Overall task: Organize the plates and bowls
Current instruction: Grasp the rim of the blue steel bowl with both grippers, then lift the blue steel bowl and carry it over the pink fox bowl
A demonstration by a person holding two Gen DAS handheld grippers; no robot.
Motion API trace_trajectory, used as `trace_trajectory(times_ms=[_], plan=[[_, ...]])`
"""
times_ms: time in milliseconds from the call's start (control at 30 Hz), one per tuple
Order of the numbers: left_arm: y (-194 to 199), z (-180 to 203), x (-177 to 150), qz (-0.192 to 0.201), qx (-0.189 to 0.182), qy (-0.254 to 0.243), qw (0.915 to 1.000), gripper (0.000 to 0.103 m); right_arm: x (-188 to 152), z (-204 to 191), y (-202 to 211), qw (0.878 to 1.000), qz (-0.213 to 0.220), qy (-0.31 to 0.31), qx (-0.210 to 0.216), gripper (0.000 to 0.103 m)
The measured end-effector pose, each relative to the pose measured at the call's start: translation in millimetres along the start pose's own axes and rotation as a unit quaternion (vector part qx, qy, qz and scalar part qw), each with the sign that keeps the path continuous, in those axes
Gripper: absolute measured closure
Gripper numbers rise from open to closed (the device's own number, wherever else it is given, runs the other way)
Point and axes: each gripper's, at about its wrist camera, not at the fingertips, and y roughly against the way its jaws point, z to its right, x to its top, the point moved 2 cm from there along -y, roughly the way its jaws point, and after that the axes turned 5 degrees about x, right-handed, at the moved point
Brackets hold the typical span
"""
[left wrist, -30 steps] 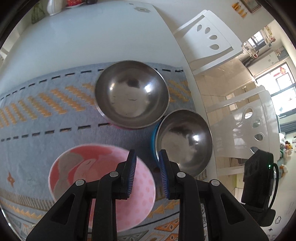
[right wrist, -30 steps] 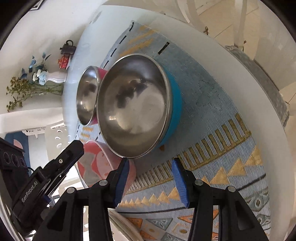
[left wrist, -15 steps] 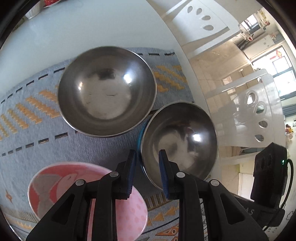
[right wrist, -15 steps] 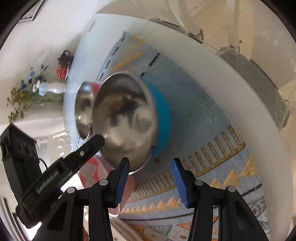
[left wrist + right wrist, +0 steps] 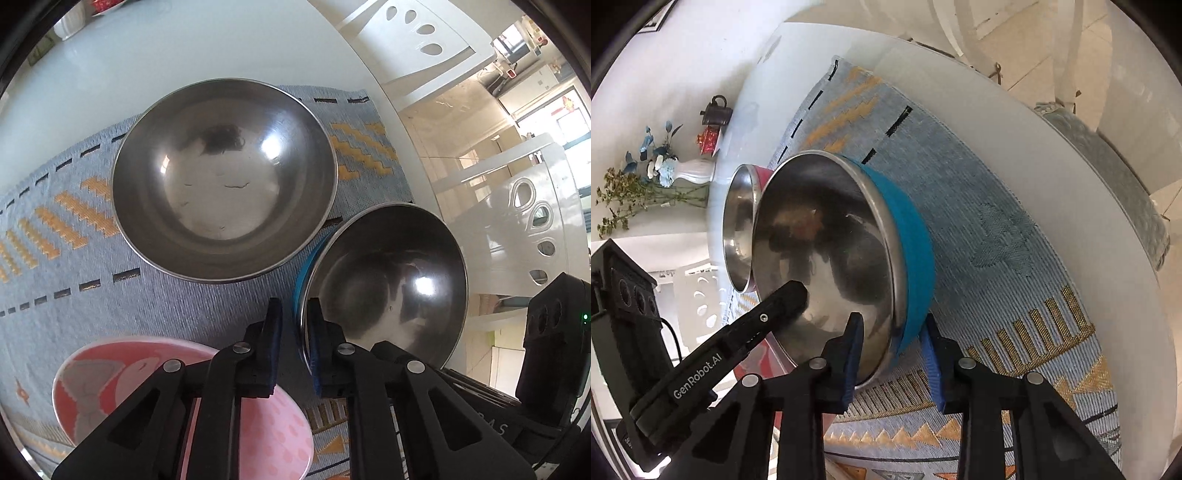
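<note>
A steel bowl with a blue outside rests tilted on the woven mat, near the table's right edge. My left gripper is shut on its left rim, one finger inside and one outside. In the right wrist view the same blue bowl has its near wall between the fingers of my right gripper. Those jaws are closing, and the pads touch the steel inside and the blue outside. A larger steel bowl stands behind it. A pink patterned bowl lies below my left gripper.
The white table runs beyond the mat. White chairs stand along its right side, and a cushioned seat is beyond the edge. A white vase of flowers and a small dark teapot stand at the far end.
My left gripper moved right from over the pink bowl to the blue bowl's rim and shut on it. The right gripper's fingers narrowed around the bowl's near wall. The bowl has tipped.
</note>
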Motion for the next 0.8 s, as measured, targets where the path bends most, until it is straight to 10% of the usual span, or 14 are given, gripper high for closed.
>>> trace_trajectory(times_ms=[800], plan=[[30.2,-0.6,1.4,0.03,-0.018,-0.003,0.9994,0.094,-6.3,-12.6,20.1,1.0,0.009,0.018,0.011,0.079]])
